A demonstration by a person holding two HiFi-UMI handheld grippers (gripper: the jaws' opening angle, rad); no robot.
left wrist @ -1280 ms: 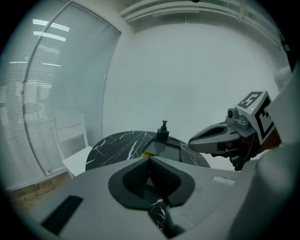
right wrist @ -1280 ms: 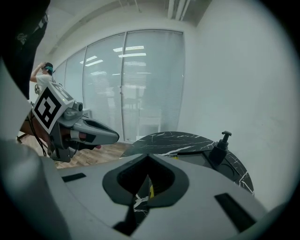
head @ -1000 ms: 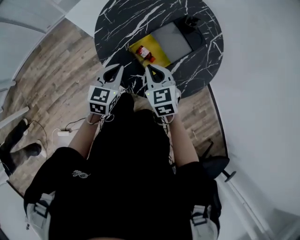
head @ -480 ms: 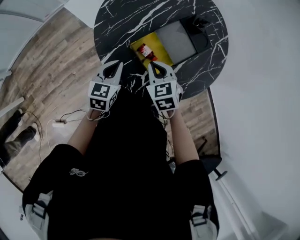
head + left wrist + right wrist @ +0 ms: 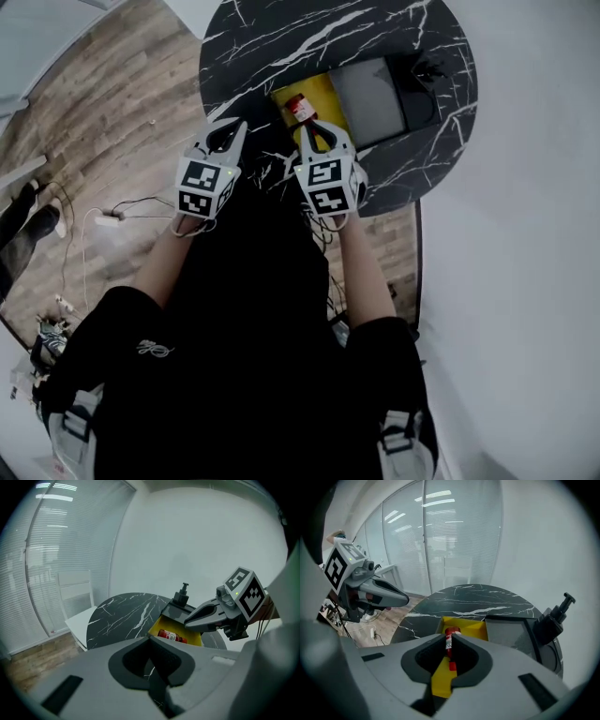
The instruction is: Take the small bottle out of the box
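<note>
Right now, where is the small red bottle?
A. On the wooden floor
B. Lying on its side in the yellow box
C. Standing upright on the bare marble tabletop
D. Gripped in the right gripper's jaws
B: the small bottle lies on its side inside the open yellow box, which sits on the black marble table.

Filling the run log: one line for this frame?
stage: pre-grasp | small red bottle: lying in yellow box, untouched | left hand-held gripper: shut, empty | right hand-held gripper: shut, empty
</note>
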